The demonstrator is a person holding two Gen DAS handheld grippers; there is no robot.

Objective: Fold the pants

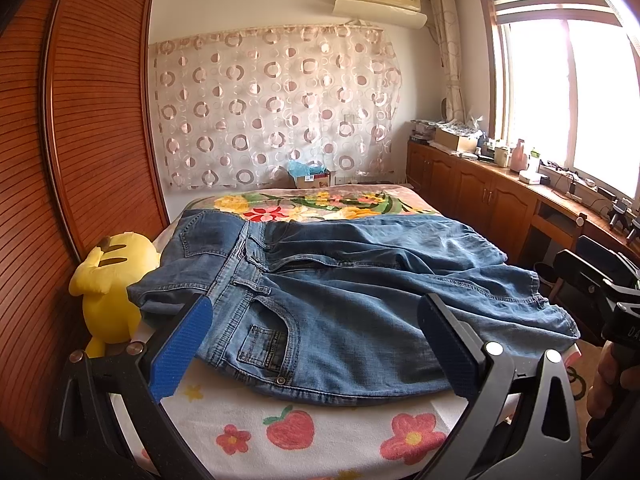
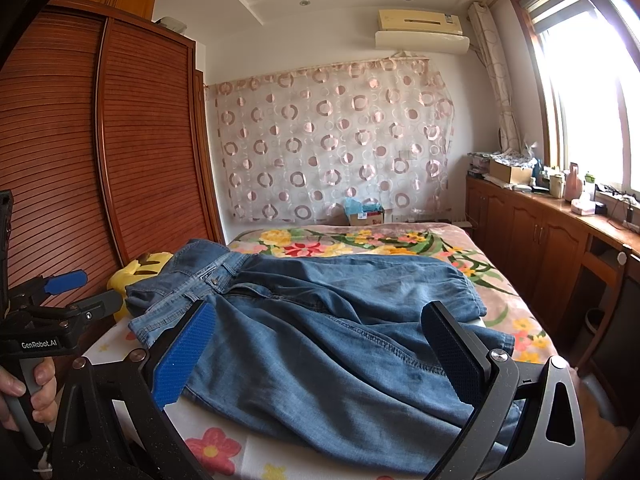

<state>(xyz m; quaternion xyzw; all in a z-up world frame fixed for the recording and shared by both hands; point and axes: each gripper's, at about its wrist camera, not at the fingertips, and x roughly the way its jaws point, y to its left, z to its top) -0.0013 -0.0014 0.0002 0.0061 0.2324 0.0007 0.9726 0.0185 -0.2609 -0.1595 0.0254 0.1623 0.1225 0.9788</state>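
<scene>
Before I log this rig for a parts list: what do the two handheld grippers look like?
Both the left gripper and the right gripper have black angular frames with silver bolts and blue textured finger pads. The left one's body reads GenRobot.AI, above a grey handle.

In the left wrist view, the yellow plush toy (image 1: 110,284) at the left of the frame is partly covered by the waistband end of the jeans (image 1: 320,292), and its face cannot be seen. The right gripper (image 1: 600,292) is cut off by the right edge, so its fingers stay out of sight. The small label on the jeans' coin pocket is too small to read. Items on the counter (image 1: 520,184) under the bright window blur together.
</scene>
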